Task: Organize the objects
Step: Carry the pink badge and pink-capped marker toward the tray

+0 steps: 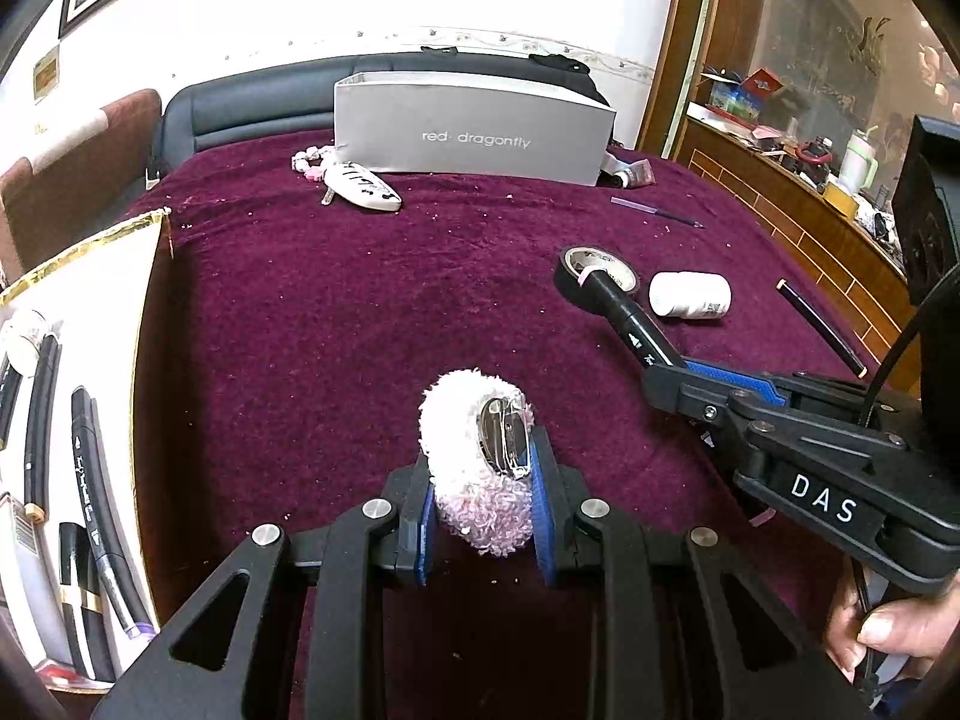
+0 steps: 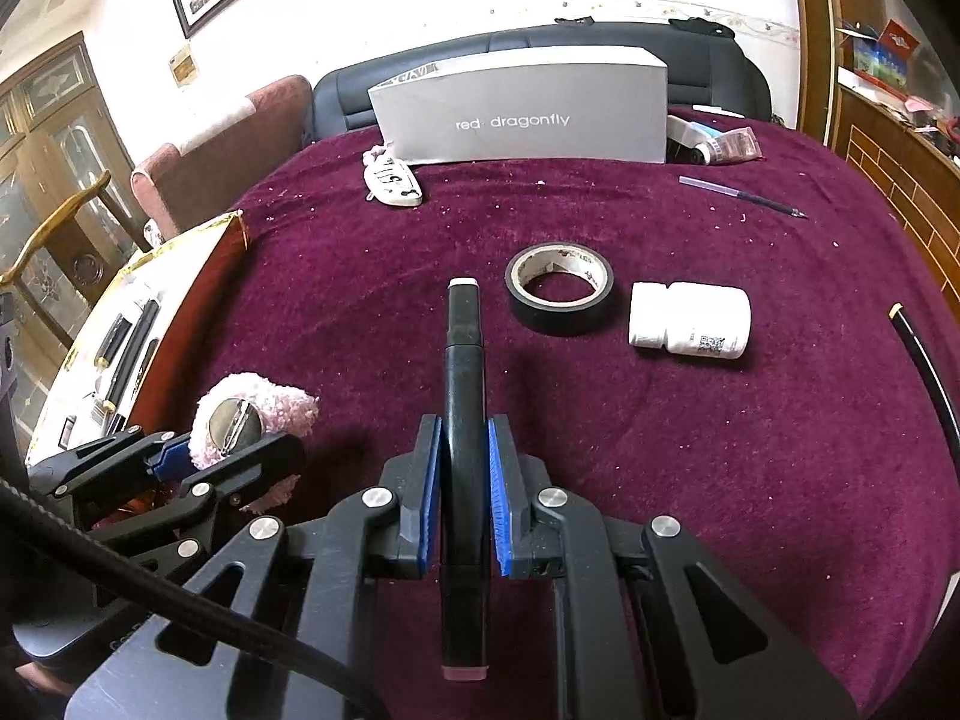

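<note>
My left gripper [image 1: 480, 462] is shut on a pink fluffy hair clip [image 1: 462, 450] with a metal clasp, held just above the dark red cloth. The right wrist view shows that gripper [image 2: 228, 456] and the clip [image 2: 240, 414] at lower left. My right gripper [image 2: 465, 423] is shut on a black marker [image 2: 463, 360], gripped mid-barrel with its pale cap pointing forward. In the left wrist view the right gripper [image 1: 666, 369] comes in from the right, and the marker [image 1: 618, 312] reaches over the tape roll.
A black tape roll [image 2: 561, 297], a white pill bottle [image 2: 690, 321], a pen [image 2: 744, 197] and a thin black stick [image 2: 927, 372] lie on the cloth. A grey box [image 2: 522, 120] stands at the back. Left, a white gold-rimmed tray [image 1: 108, 312] holds several markers [image 1: 90, 480].
</note>
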Motion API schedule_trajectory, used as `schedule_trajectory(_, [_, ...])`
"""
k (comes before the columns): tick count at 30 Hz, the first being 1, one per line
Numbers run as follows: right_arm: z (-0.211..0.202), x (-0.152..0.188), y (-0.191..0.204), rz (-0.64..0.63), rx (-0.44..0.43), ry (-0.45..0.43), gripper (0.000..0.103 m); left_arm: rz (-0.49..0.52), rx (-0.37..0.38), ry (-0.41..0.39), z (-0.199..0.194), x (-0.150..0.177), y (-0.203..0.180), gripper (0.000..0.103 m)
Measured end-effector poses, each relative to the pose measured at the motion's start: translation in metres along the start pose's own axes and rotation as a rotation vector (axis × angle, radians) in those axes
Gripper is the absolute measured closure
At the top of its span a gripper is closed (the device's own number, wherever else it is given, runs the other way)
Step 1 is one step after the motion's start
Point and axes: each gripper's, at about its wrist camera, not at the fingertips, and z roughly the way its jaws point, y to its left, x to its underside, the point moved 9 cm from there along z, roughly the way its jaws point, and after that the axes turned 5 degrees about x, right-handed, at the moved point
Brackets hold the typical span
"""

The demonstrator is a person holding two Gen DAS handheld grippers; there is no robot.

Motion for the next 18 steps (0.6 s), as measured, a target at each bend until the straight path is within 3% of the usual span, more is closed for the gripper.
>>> schedule_trajectory(11, [-0.001, -0.004, -0.002, 0.014, -0.003, -0.018, 0.091, -0.032, 0.018, -0.032, -0.01, -0.007, 0.002, 0.082])
schedule_trajectory(18, [-0.013, -0.011, 0.013, 0.078, -0.063, -0.02, 0.091, -0.09, 0.037, -0.113, -0.046, -0.025, 0.014, 0.081])
